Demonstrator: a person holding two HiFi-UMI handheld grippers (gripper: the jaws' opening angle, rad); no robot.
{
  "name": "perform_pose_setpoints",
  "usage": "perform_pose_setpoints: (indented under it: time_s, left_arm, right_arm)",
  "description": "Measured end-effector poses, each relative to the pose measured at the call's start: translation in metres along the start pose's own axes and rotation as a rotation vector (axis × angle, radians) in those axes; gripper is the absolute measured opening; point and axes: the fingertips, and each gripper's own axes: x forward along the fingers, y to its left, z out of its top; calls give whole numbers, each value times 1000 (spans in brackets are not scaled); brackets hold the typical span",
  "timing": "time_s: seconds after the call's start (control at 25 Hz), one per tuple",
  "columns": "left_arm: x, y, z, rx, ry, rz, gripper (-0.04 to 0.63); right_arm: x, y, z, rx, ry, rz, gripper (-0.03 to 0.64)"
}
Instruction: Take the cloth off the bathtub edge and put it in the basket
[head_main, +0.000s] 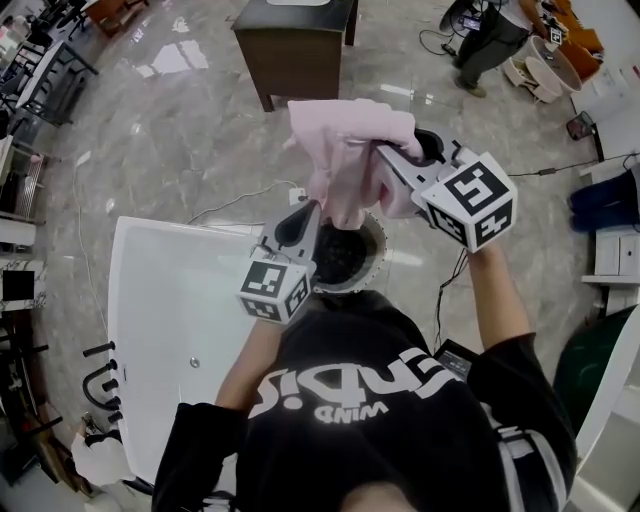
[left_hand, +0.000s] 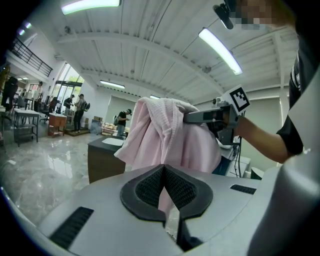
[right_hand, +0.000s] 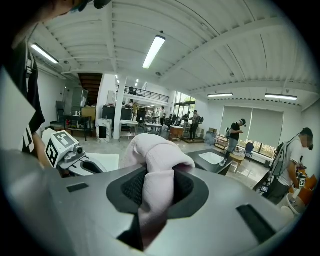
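At the left stands the long white bathtub, and its edge is bare now; the cloth is not on it. Just beside the tub's right corner the left gripper hovers near the basket. Its dark ribbed pads meet at the tips, and I see nothing caught between them. The pink that shows in the gap lower down seems to be the cloth hanging beyond.

Under it, on the marble floor, is the round dark basket with a pale rim, with its mouth open upward. Above the basket hangs the soft pink towelling cloth, bunched up, with its lower end near the basket mouth. The right gripper is clamped on a fold of this cloth, and the fabric bulges out over the pads.

I think the putting-in is the step at hand. The danger is that the cloth is bulky and the basket mouth is not wide. If it is let go a little off-centre, part may hang over the rim or slide onto the floor. The left gripper is close to the mouth and could catch the falling cloth. Also a fold may cling to the ribbed pads after opening.
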Motion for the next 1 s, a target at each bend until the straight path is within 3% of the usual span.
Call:
perform_pose_setpoints:
  time_s: [0.24, 0.44, 0.8, 1.0]
  left_arm:
    - [8, 1, -4, -9, 11, 7, 12]
    - [13, 10, -28, -5, 51, 34, 12]
    - [56, 53, -121, 1, 73, 45, 12]
    - [77, 82, -205, -50, 90, 59, 12]
  right_arm:
    - [8, 6, -31, 45, 40, 30, 81]
    - [21, 20, -87, 107, 103, 52, 81]
    - [96, 69, -270, 184, 290, 91, 81]
    - [136, 112, -377, 215, 373, 134, 81]
